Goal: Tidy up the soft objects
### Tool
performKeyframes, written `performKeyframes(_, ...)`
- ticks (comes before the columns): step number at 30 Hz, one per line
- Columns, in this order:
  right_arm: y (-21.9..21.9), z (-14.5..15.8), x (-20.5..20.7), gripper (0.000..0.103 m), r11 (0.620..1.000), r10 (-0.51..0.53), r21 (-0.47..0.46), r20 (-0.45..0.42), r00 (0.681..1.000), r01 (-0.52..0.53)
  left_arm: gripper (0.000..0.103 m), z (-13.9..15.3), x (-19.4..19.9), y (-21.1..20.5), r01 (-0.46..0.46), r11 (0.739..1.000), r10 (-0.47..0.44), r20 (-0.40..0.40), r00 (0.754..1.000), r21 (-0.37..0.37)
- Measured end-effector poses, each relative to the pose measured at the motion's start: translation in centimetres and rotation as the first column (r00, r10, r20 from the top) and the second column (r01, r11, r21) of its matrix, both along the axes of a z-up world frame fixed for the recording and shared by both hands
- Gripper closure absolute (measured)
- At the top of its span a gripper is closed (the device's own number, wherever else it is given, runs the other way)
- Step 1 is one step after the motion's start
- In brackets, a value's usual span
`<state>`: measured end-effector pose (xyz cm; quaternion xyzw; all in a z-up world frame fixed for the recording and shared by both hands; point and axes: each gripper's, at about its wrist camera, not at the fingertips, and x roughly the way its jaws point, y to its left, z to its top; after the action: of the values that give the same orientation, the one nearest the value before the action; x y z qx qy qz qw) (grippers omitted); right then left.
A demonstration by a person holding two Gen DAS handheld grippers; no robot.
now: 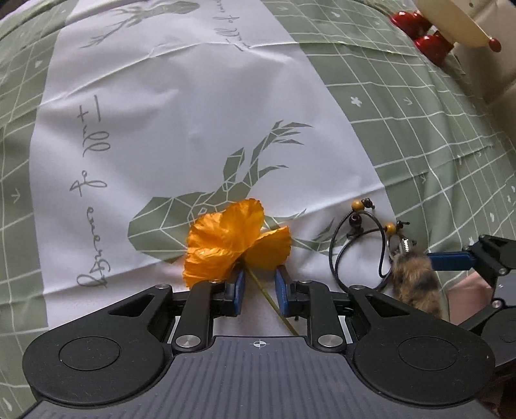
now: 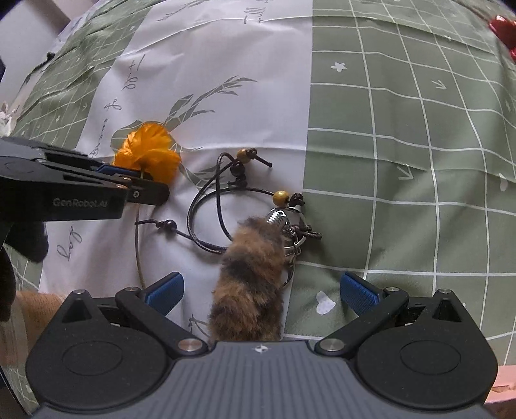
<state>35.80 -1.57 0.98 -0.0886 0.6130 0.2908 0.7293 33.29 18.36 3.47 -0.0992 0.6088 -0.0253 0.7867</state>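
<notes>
I am holding the left tool [image 1: 259, 283] over the orange fabric flower [image 1: 233, 240], its blue pads narrowly apart on either side of the thin stem [image 1: 272, 301], not visibly pressing it. My right tool [image 2: 261, 290] is standing wide apart over the furry brown keychain [image 2: 250, 280] and its beaded cord [image 2: 219, 199], both lying on the bed cover [image 2: 403, 161] along the white panel's edge.

I see a green grid-patterned bedspread [image 1: 403, 106] with a white printed panel [image 1: 167, 106] bearing green geometric deer [image 1: 206, 206] and cursive lettering. Two glossy red rounded objects [image 1: 419, 32] sit beside a cream round-edged item [image 1: 451, 19] at its far corner.
</notes>
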Motion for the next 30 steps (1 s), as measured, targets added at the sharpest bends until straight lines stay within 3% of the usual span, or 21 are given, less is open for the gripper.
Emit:
performKeyframes(4, -0.1, 0.6, -0.3, 0.001, 1.000, 0.021, -0.003, 0.007, 1.000, -0.021, 0.080, 1.4, 0.0, -0.3, 0.029, 0.999, -0.030, -0.049, 0.998, -0.028)
performKeyframes(6, -1.3, 2.4, -0.4, 0.012, 0.998, 0.036, 0.052, 0.017, 0.999, -0.036, 0.080, 3.1, -0.6, -0.7, 0.052, 0.999, -0.052, -0.010, 0.999, -0.003)
performKeyframes(8, -3.1, 4.7, -0.7, 0.012, 0.991, 0.019, 0.127, 0.075, 0.997, -0.029, 0.080, 5.3, -1.4, -1.1, 0.046, 0.996, -0.050, 0.042, 0.998, 0.079)
performKeyframes(10, -5.0, 7.1, -0.7, 0.012, 0.987, -0.009, 0.161, 0.146, 0.989, -0.015, 0.080, 6.9, -1.8, -1.6, 0.012, 0.995, -0.021, 0.087, 0.996, 0.098)
performKeyframes(11, -5.6, 7.8, -0.6, 0.012, 0.987, -0.026, 0.159, 0.181, 0.983, -0.003, 0.080, 7.5, -1.9, -2.1, 0.003, 0.999, -0.008, 0.102, 0.995, 0.050)
performKeyframes(13, -6.6, 8.9, -0.4, 0.012, 0.992, -0.055, 0.127, 0.256, 0.965, 0.023, 0.080, 7.7, -1.8, -3.4, -0.002, 0.992, 0.014, 0.092, 0.996, -0.128)
performKeyframes(15, -7.3, 9.6, -0.2, 0.012, 0.993, -0.081, 0.106, 0.310, 0.947, 0.050, 0.080, 6.7, -1.3, -5.8, 0.009, 0.980, -0.002, 0.039, 0.999, -0.199)
performKeyframes(16, -7.8, 9.9, -0.1, 0.012, 0.992, -0.096, 0.108, 0.325, 0.941, 0.064, 0.079, 6.1, -1.1, -7.2, 0.029, 0.980, -0.025, 0.026, 0.999, -0.198)
performKeyframes(20, -9.9, 10.8, -0.6, 0.012, 0.986, -0.151, 0.126, 0.366, 0.918, 0.112, 0.078, 4.5, 0.0, -10.9, 0.037, 0.997, -0.035, 0.025, 0.999, -0.070)
performKeyframes(22, -11.1, 11.2, -1.5, 0.012, 0.988, -0.145, 0.108, 0.427, 0.893, 0.109, 0.077, 3.8, 0.4, -11.4, 0.015, 0.999, -0.014, 0.033, 0.999, -0.043)
performKeyframes(25, -11.8, 11.0, -3.2, 0.012, 0.993, -0.115, 0.079, 0.496, 0.860, 0.087, 0.073, 2.0, 0.9, -12.9, 0.062, 0.997, -0.063, 0.014, 0.998, 0.041)
performKeyframes(30, -13.0, 9.7, -4.9, 0.012, 0.993, -0.105, 0.015, 0.569, 0.816, 0.117, 0.068, 1.3, 1.1, -16.3, 0.264, 0.948, -0.271, 0.015, 0.962, 0.180)
